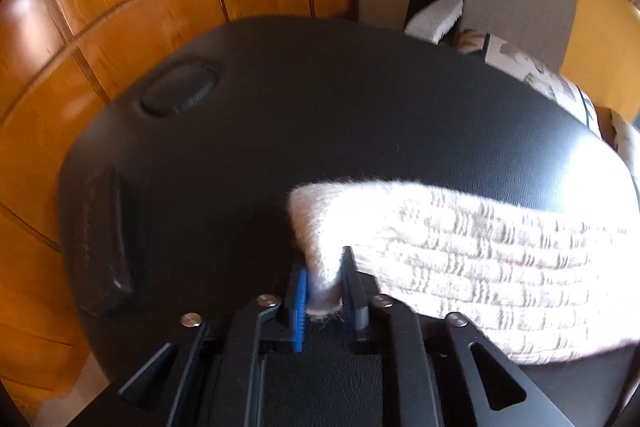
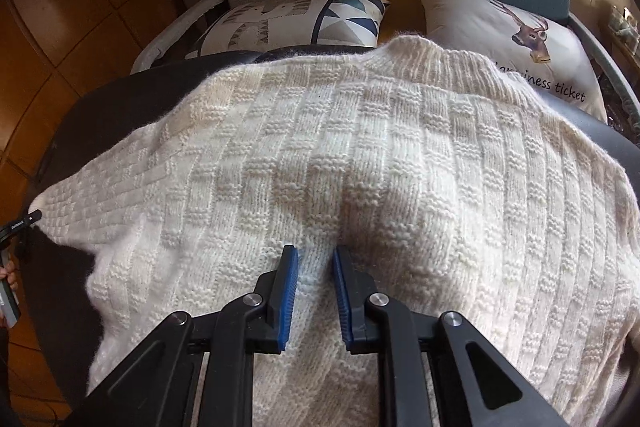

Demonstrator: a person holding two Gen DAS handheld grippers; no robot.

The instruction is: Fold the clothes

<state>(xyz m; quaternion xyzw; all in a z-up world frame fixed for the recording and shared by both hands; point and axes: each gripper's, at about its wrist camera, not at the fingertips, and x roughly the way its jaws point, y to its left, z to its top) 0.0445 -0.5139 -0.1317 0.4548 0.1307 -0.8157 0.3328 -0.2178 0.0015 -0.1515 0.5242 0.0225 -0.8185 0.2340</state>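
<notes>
White knit sweater [image 1: 460, 259] is seen in the left wrist view lying on a black worktop [image 1: 240, 131], its sleeve end pinched in the left gripper [image 1: 325, 291].

In the right wrist view, the sweater [image 2: 360, 155] is spread flat, collar away; the right gripper [image 2: 316, 291] is pressed onto it, fingers narrowly parted with a ridge of knit between; whether it is clamped cannot be told. The sleeve should be drawn across evenly. No containers are seen.

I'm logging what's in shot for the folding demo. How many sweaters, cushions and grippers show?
Sweater: 1
Printed cushions: 2, one with triangles, one with a deer
Grippers: 2, left gripper and right gripper
Total: 5
</notes>
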